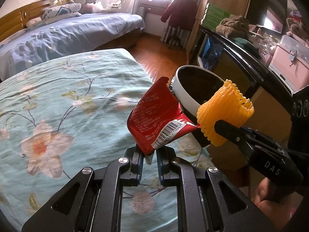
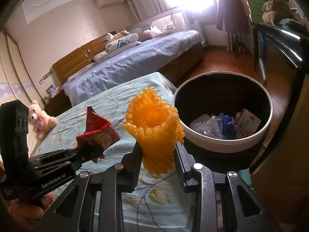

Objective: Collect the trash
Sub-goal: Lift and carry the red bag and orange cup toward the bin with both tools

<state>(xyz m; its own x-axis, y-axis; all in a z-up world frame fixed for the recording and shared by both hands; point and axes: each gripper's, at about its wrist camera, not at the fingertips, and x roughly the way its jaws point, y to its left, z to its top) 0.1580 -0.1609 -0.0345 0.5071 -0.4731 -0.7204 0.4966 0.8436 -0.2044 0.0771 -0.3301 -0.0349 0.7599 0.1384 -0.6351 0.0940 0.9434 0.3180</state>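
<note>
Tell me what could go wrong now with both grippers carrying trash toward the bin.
The left gripper pinches only the bottom corner of the red wrapper, so it might slip out onto the bed. The yellow foam net in the right gripper is light and could miss the trash bin.

the left tongs (image 1: 150,155) point forward and down, jaws closed tight on a thin red wrapper (image 1: 154,119); the right tongs (image 2: 158,162) tilt down beside them, jaws partly apart, clamping a yellow foam net (image 2: 154,129); a hand (image 2: 29,210) grips each handle
</note>
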